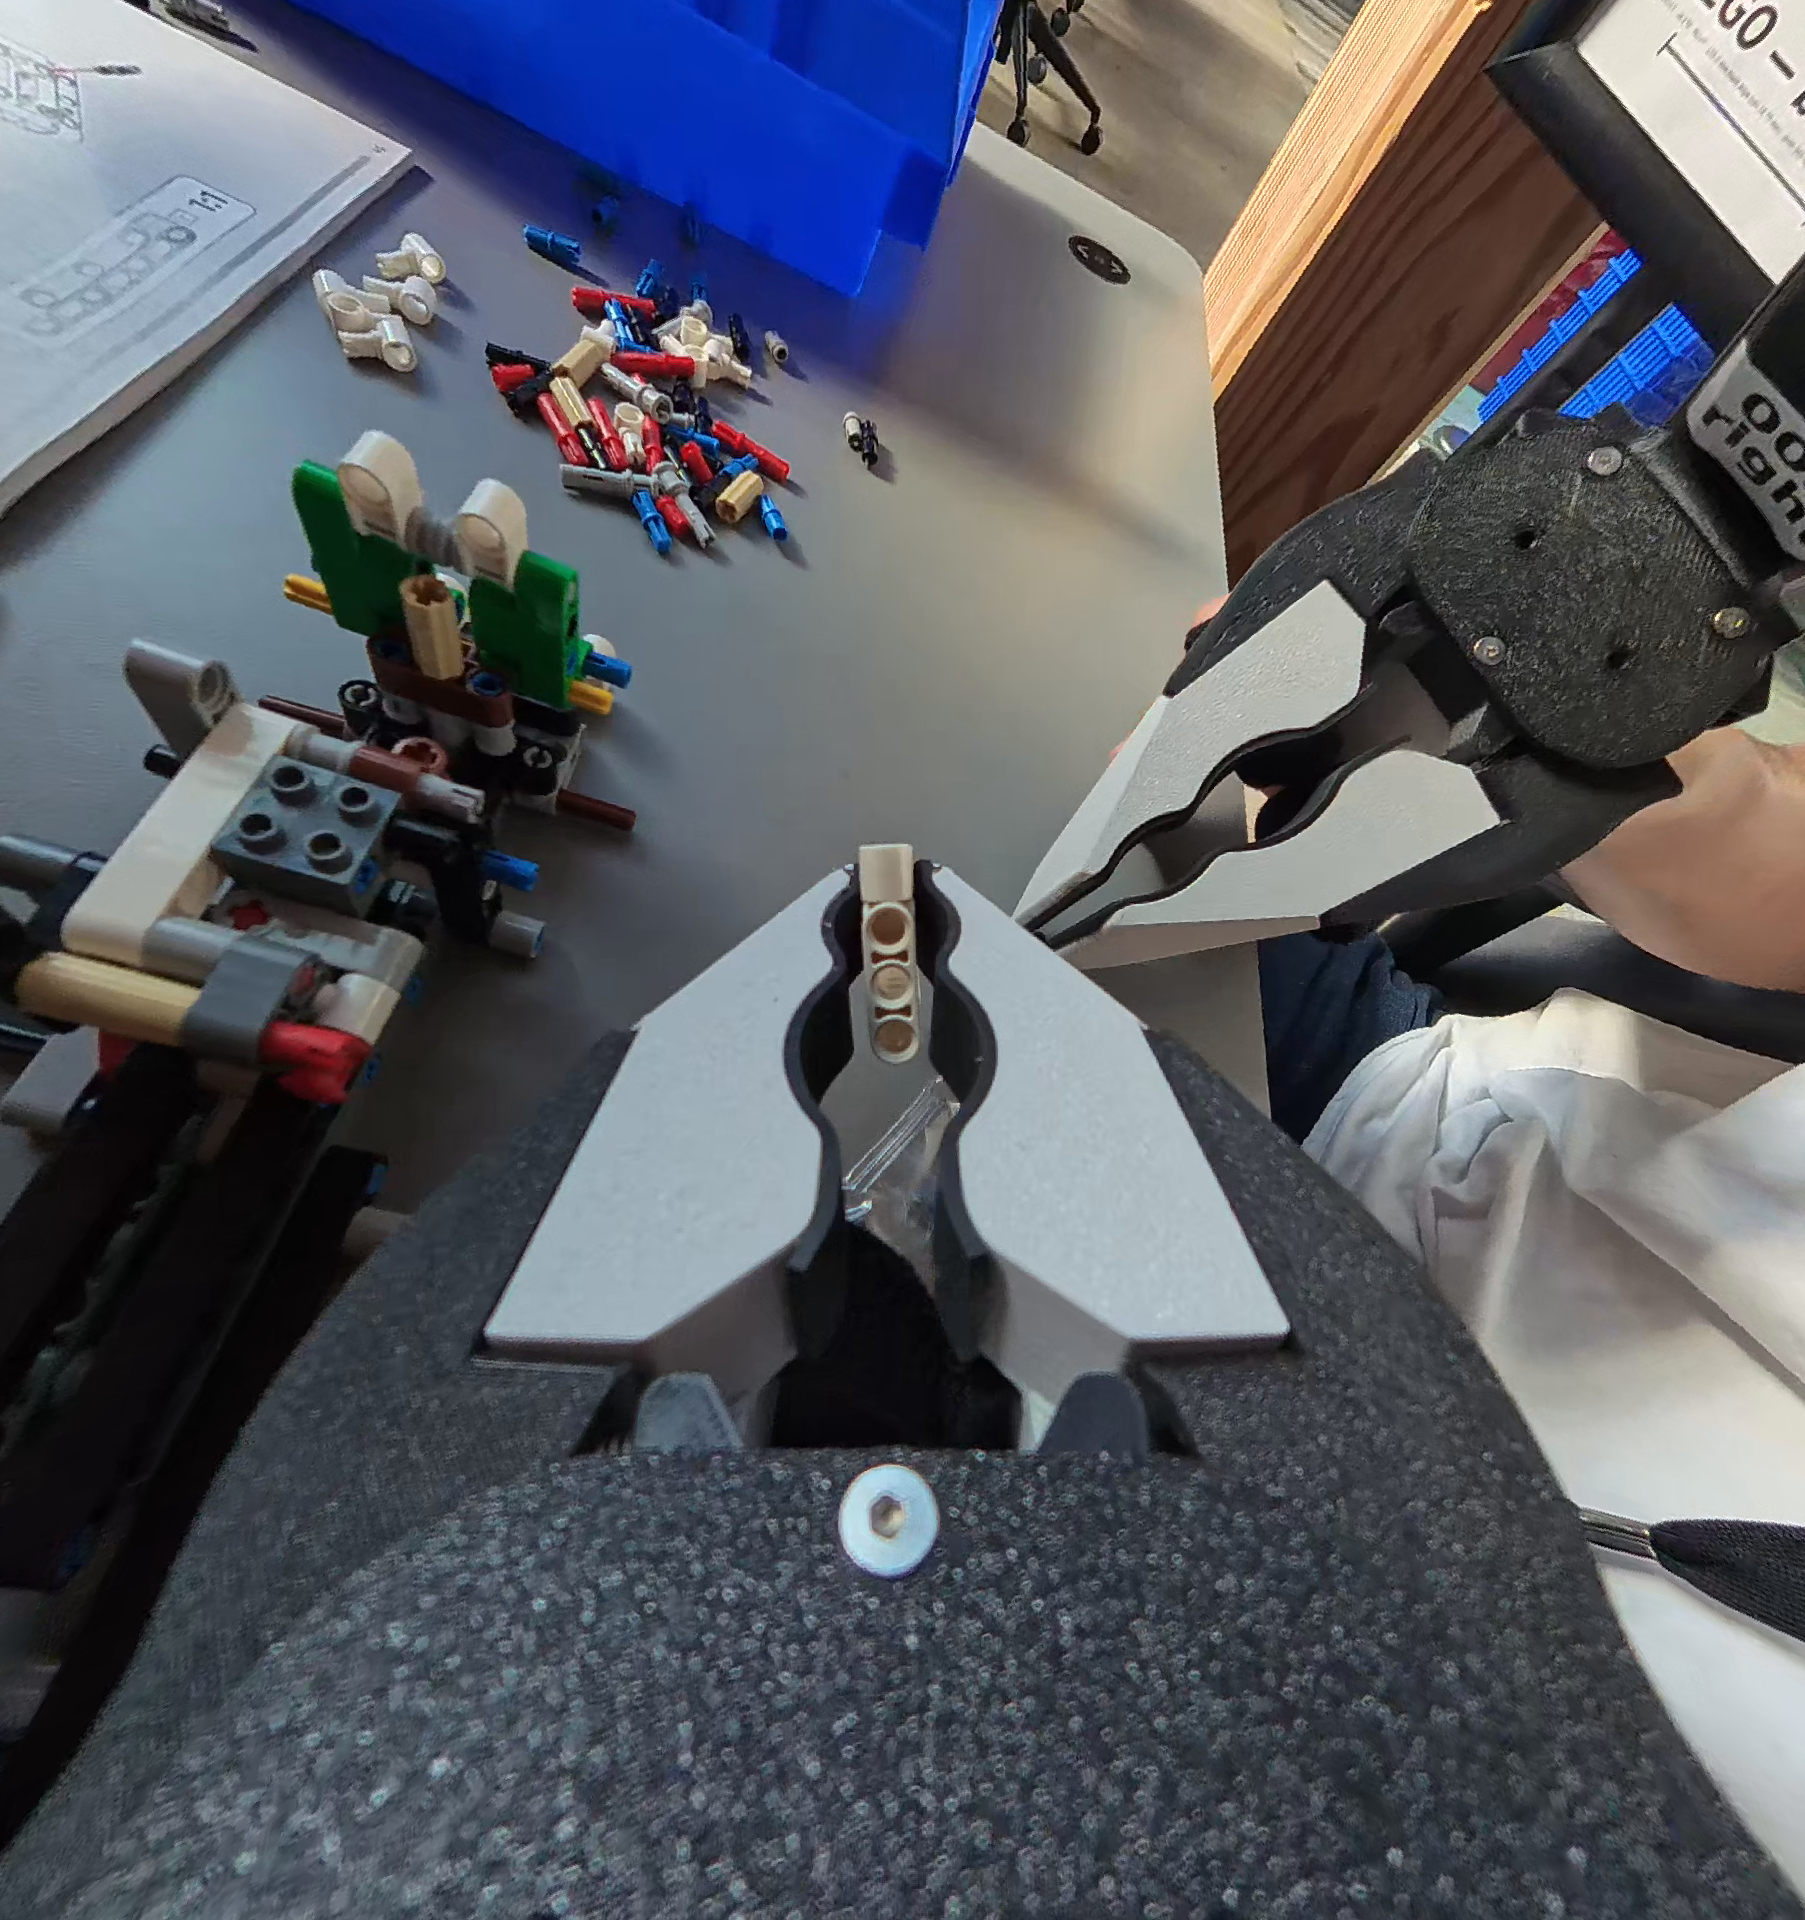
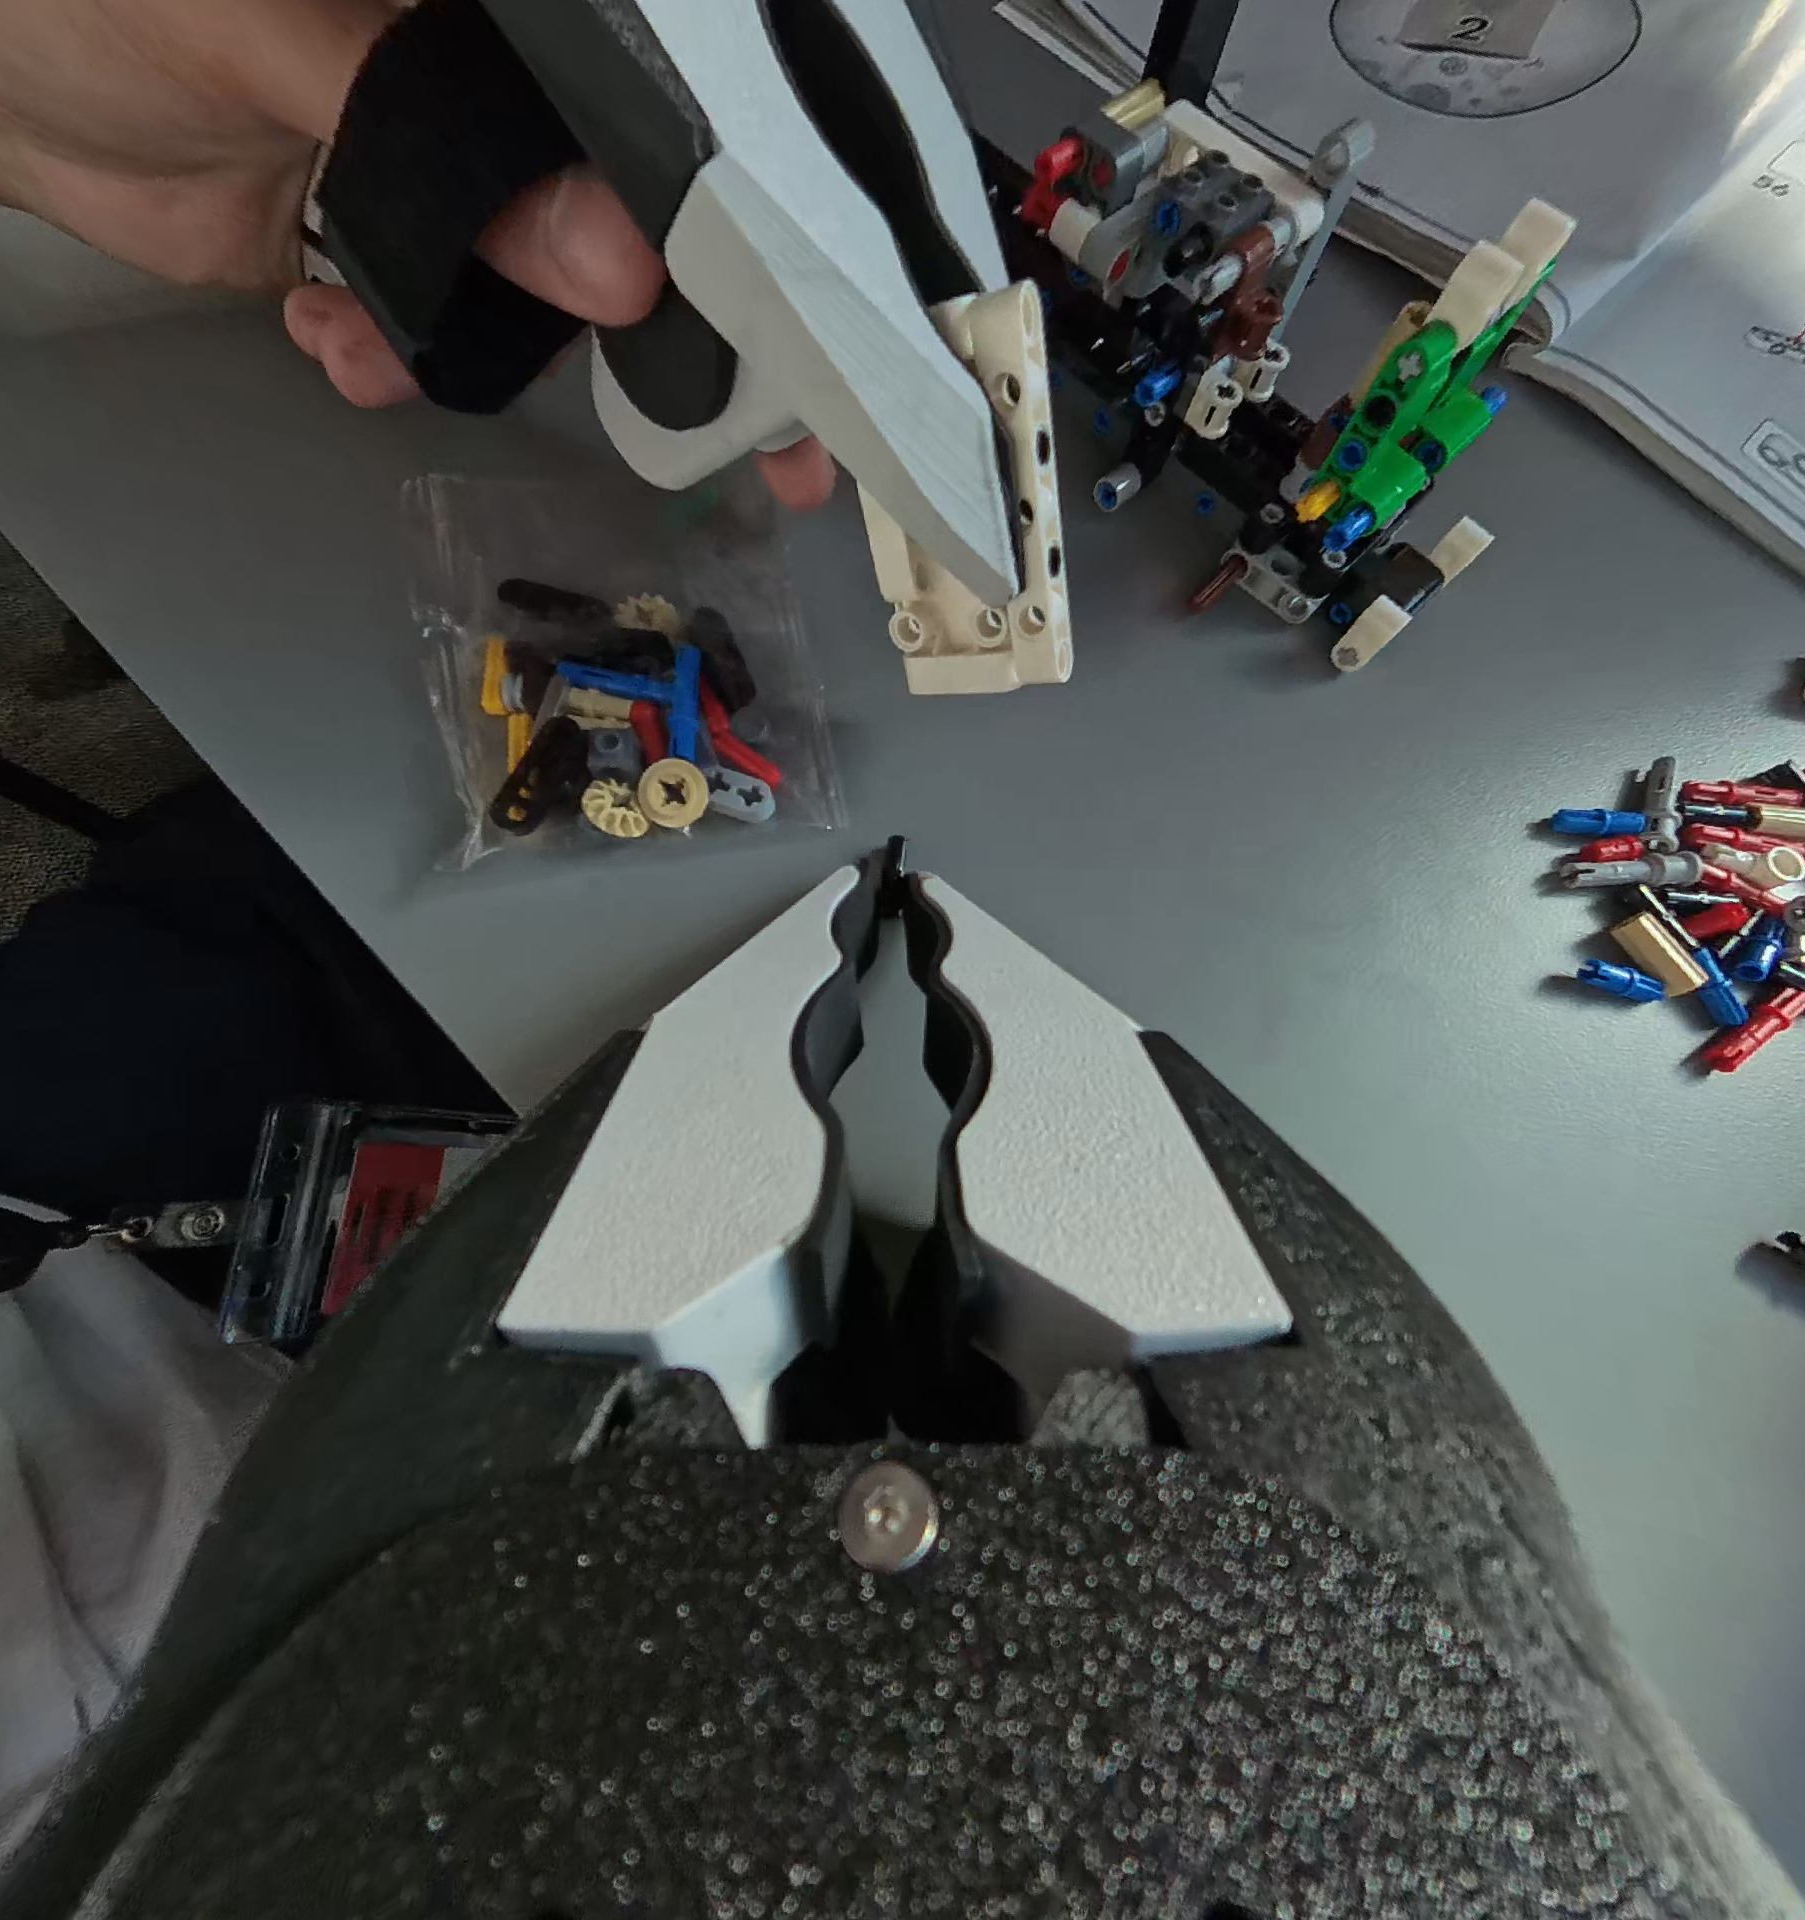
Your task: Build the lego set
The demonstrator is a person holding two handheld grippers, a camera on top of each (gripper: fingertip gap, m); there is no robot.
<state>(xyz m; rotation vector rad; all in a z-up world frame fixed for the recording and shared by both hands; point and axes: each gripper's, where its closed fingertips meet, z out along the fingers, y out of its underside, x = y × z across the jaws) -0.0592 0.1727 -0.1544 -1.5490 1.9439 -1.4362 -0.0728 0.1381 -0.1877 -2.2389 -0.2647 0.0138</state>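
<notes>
My left gripper [image 1: 887, 883] clamps a white perforated panel piece [image 2: 991, 488]; right gripper [image 2: 893, 883] pinches a small black pin [image 2: 894, 868] above the worktop [image 1: 877, 644].

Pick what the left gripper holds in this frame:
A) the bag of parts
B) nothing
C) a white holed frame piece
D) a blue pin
C: the left gripper is closed on a white holed frame piece, seen hanging from its fingertips in the right wrist view, while the bag of parts lies on the table.

The bag of parts [image 2: 617, 717] lies left of the pin pile [image 2: 1729, 914].
</notes>
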